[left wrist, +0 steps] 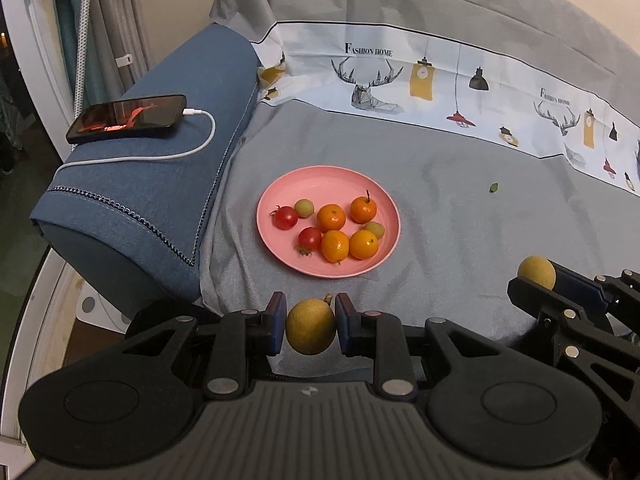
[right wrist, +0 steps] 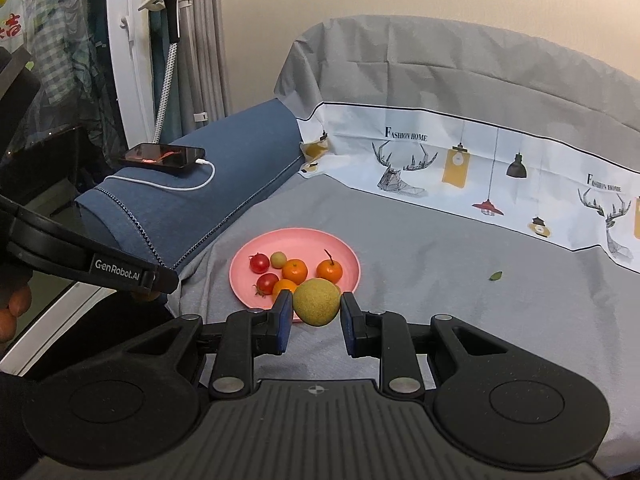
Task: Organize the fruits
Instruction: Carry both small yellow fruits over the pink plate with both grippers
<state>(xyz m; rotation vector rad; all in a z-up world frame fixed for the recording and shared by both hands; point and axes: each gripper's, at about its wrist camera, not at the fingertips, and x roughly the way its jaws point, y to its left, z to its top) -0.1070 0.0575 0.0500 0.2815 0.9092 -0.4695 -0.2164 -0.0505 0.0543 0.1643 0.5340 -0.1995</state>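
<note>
A pink plate point(left wrist: 276, 196) lies on the grey sheet and holds several small oranges point(left wrist: 331, 217), two cherry tomatoes point(left wrist: 285, 217) and two small green fruits point(left wrist: 304, 207). My left gripper point(left wrist: 311, 326) is shut on a yellow-green round fruit point(left wrist: 311, 330), held just in front of the plate. My right gripper point(right wrist: 316, 310) is shut on a second yellow-green fruit point(right wrist: 317, 301), above the plate's point(right wrist: 248, 254) near edge. The right gripper and its fruit point(left wrist: 537, 273) also show at the right of the left wrist view.
A blue cushion point(left wrist: 160, 184) at the left carries a phone point(left wrist: 128, 117) on a white charging cable point(left wrist: 200, 140). A printed cloth point(left wrist: 440, 80) runs along the back. A small green leaf point(left wrist: 493, 187) lies on the sheet to the right of the plate.
</note>
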